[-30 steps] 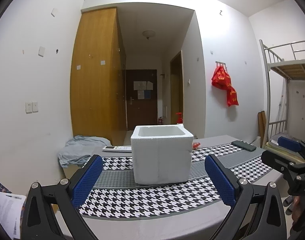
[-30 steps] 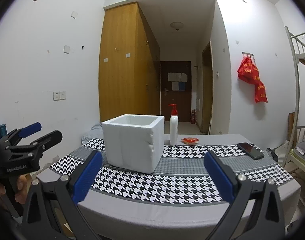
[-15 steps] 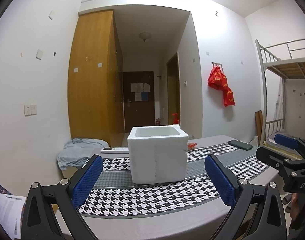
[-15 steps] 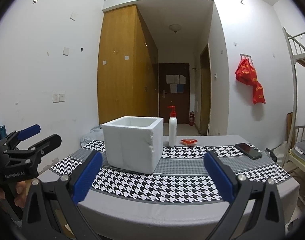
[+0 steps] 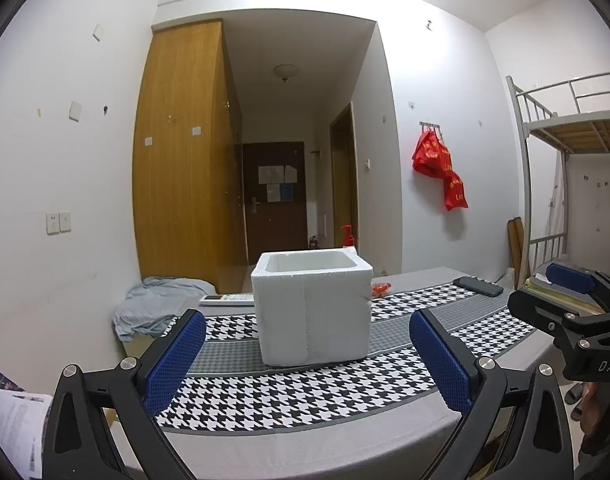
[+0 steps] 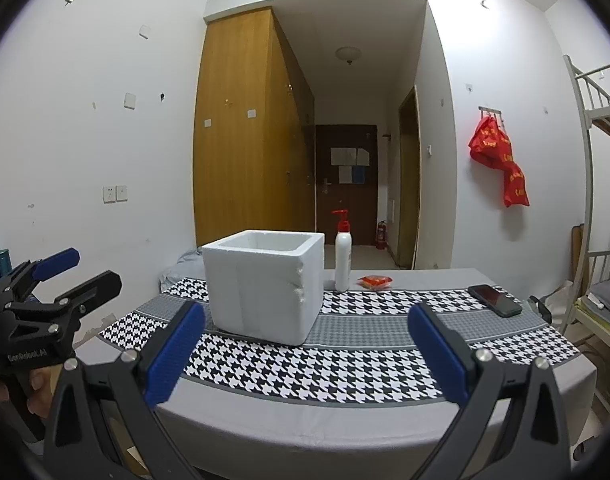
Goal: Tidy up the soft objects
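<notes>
A white foam box [image 5: 311,308] [image 6: 265,284] stands open-topped on a table covered by a houndstooth cloth [image 5: 305,392] [image 6: 345,360]. A crumpled pale blue cloth [image 5: 153,306] lies at the table's far left corner. A small red packet [image 6: 374,281] [image 5: 381,289] rests behind the box. My left gripper [image 5: 305,364] hovers open before the table's near edge, nothing between its blue pads. My right gripper [image 6: 305,354] is likewise open and empty; it shows at the right of the left wrist view [image 5: 561,304]. The left gripper [image 6: 57,280] appears at the left of the right wrist view.
A white pump bottle [image 6: 343,258] with a red top stands behind the box. A dark phone [image 6: 495,300] [image 5: 478,286] lies at the table's right. A white remote [image 5: 227,300] sits left of the box. A bunk bed [image 5: 565,160] stands at the right.
Both grippers have drawn back and dipped a little, so the box looks smaller and sits lower in view. Neither gripper has changed its opening.
</notes>
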Tool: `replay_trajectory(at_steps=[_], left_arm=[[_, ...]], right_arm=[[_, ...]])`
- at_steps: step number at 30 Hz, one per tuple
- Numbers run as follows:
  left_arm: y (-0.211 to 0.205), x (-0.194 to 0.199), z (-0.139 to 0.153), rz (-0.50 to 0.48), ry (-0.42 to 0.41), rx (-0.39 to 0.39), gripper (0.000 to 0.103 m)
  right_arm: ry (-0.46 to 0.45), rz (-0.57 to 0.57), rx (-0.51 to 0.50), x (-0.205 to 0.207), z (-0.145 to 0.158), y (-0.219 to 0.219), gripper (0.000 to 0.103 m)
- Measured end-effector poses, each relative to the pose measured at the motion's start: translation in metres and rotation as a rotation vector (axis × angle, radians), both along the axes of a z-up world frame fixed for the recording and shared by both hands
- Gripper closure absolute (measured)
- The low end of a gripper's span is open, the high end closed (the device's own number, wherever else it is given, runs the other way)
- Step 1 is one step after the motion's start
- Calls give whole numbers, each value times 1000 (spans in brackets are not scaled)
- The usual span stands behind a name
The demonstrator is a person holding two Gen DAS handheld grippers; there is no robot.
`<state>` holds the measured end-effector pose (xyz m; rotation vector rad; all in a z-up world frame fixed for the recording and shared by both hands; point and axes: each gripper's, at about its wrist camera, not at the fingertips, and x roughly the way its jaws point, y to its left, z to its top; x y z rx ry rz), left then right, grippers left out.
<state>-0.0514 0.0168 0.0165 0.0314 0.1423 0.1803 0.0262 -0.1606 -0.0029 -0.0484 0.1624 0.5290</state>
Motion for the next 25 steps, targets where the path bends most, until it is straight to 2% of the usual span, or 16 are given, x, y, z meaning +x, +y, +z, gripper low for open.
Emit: replay_trajectory(at_steps=[25], left_arm=[[0,1,2,-8,2,-4,1]], right_arm=[[8,3,-12,1,0,4,0]])
